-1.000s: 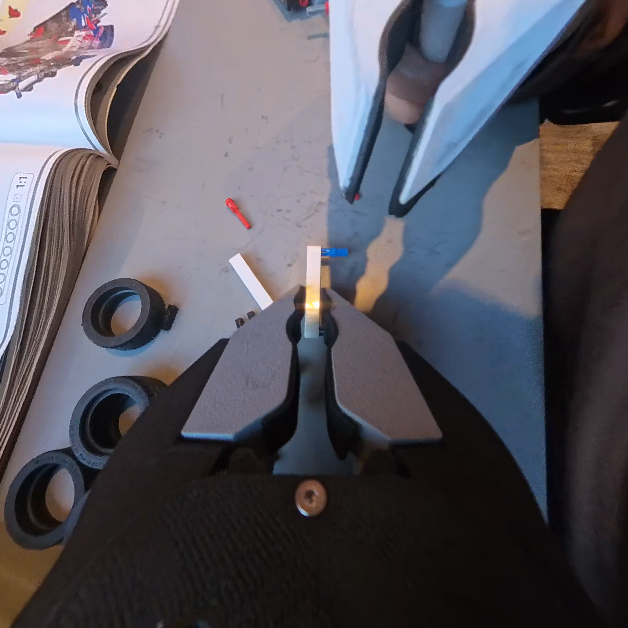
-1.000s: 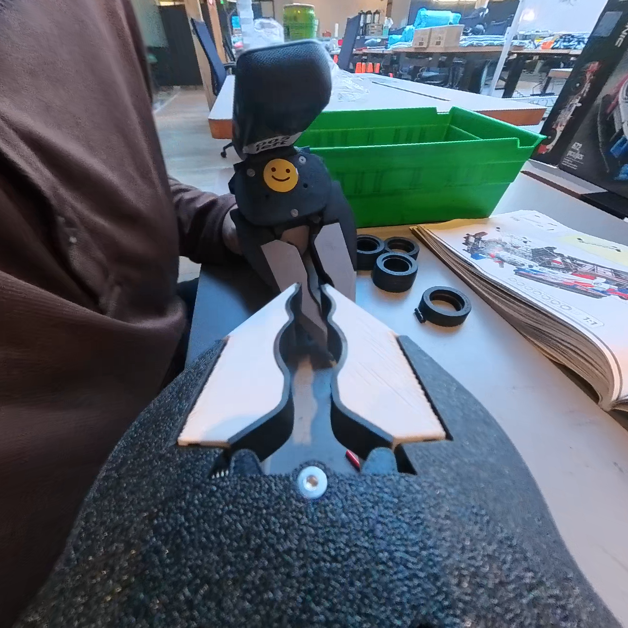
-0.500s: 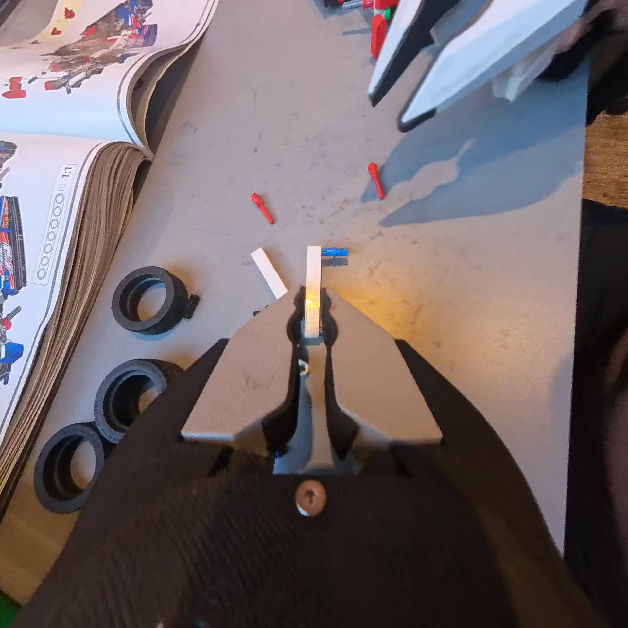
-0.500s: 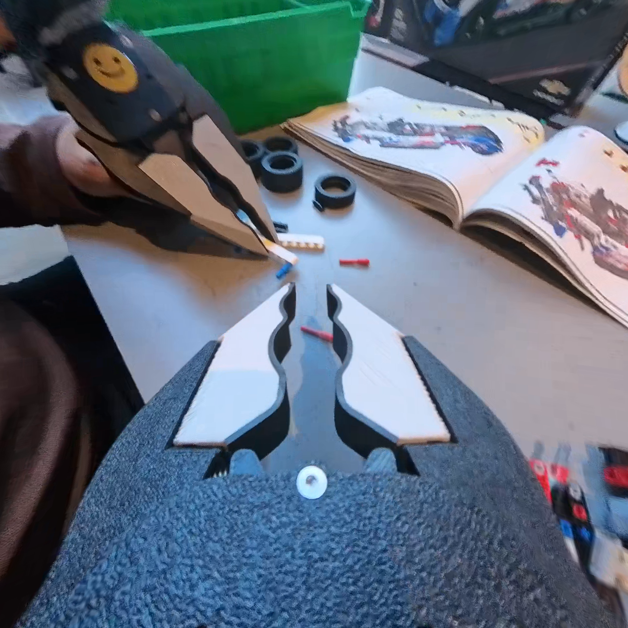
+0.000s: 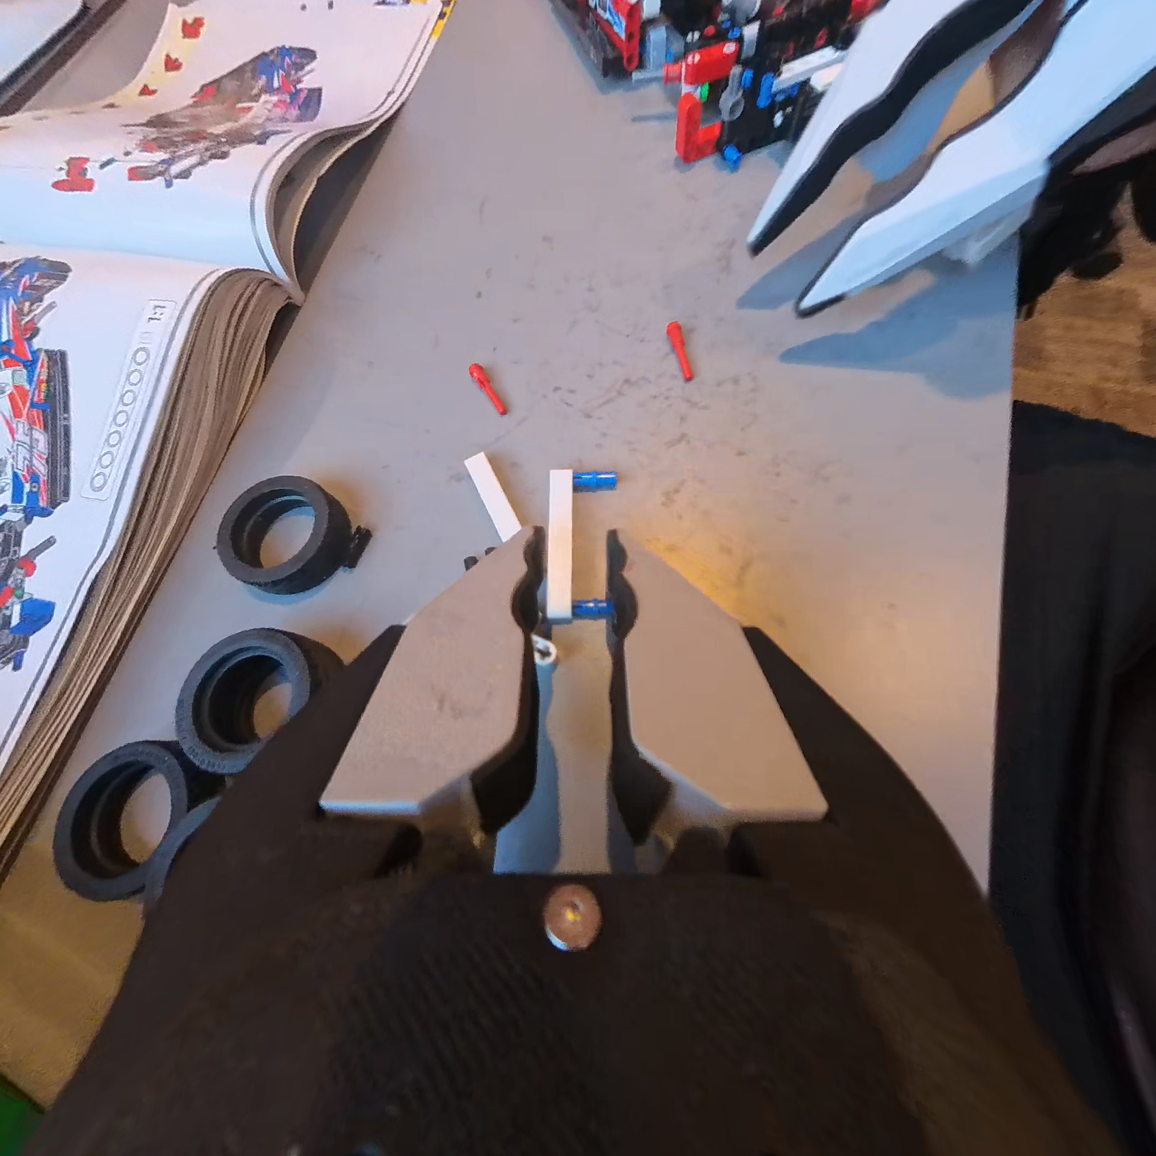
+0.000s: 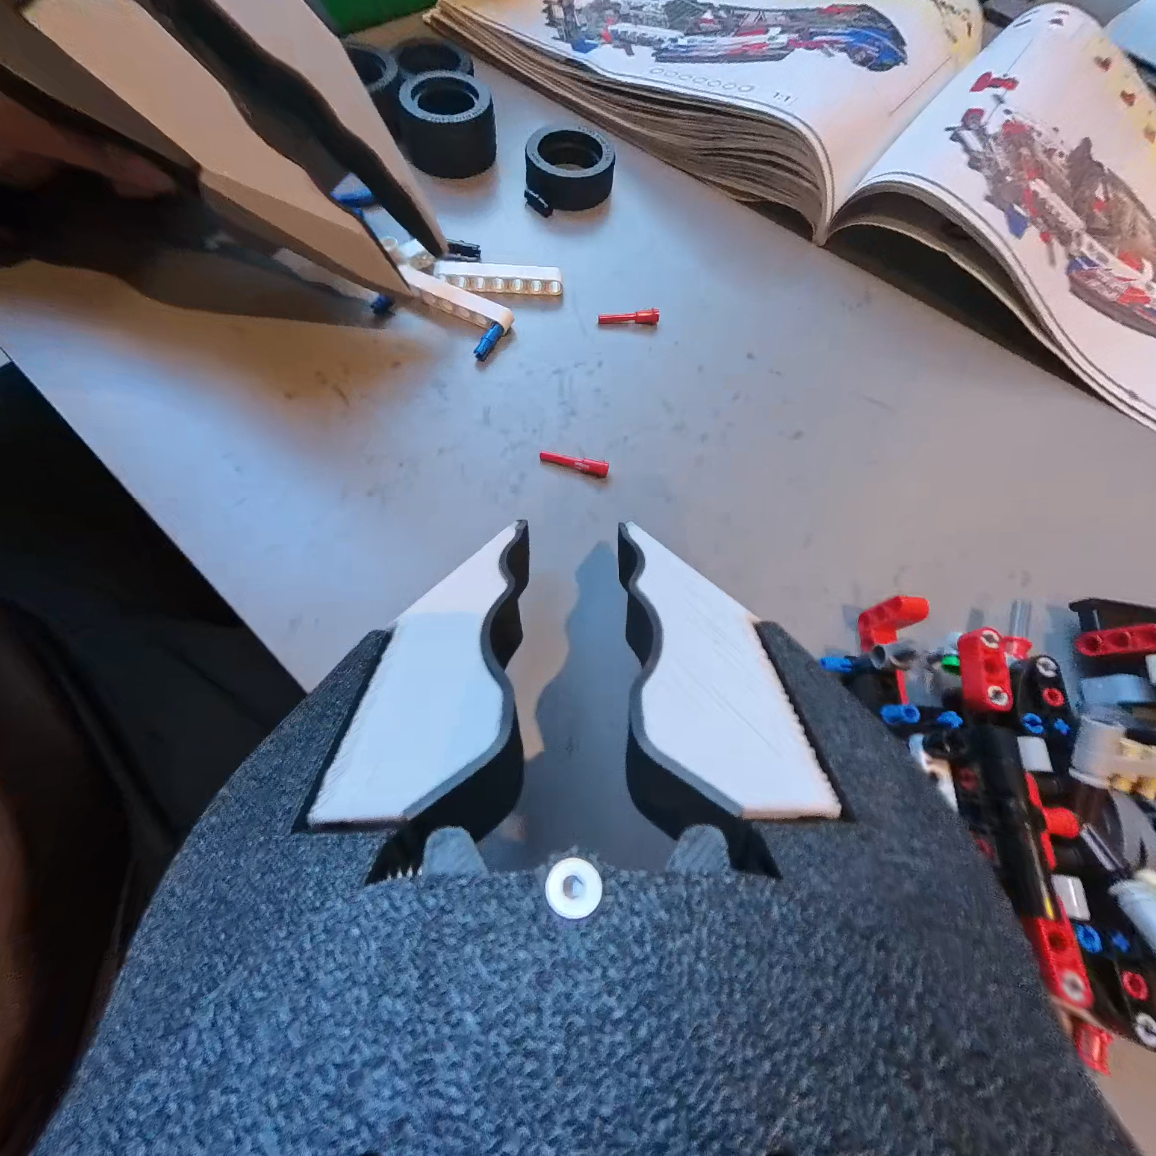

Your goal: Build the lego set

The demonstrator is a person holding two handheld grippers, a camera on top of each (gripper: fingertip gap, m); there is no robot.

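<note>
Now the left gripper [image 5: 572, 538], jaws apart, straddles the long white holed beam [image 5: 560, 541] with 2 blue pins at frame centre on the grey tabletop [image 5: 813, 563]. Next, probably: the empty, open right gripper [image 6: 573, 532] fetches a red pin [image 6: 574, 465].

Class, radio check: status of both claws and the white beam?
Left claw open around white beam, blue pins attached. Right claw open, empty, above table. Red pin just ahead.

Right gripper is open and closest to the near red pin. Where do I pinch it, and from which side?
Pinch the red pin mid-shaft, coming straight down with the right gripper. It lies flat, crosswise to the fingers, so rotate the wrist to close across its thin width, clear of the flanged end.
</note>
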